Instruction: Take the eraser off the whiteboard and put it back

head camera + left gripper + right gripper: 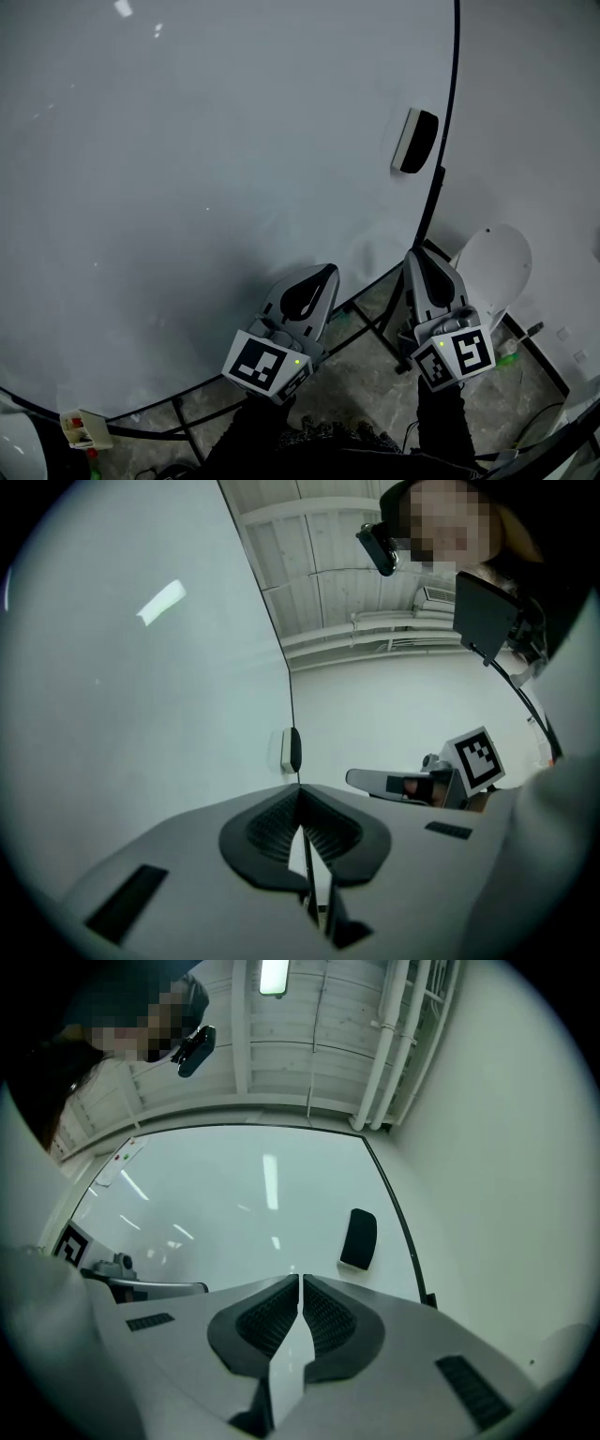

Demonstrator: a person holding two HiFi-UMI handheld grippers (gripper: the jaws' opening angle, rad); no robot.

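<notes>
Head view:
- Whiteboard (187, 187) fills most of the frame. Its surface is blank, with a thin black frame (453, 103) down its right side.
- Eraser (414, 142), black-backed with a pale felt side, is stuck to the board at upper right, just inside the black frame. Nothing touches it.
- Left gripper (322, 277) is low and centre, its tip over the board's lower rim. Its marker cube (262, 364) faces the camera.
- Right gripper (418, 259) is just to the right of the left one, with its tip near the frame's lower corner. It is below the eraser and well apart from it. Its marker cube (459, 354) is also in view.
- Black stand bars (375, 328) and a grey mottled floor (356, 394) show under the board.
- A white rounded object (492, 262) sits to the right. I cannot tell what it is.

Left gripper view: the ribbed pads are pressed together with nothing between them. The eraser shows edge-on, ahead on the board's rim.

Right gripper view: the pads are likewise pressed together and hold nothing. The eraser lies ahead and slightly right, on the board beside the frame.
</notes>
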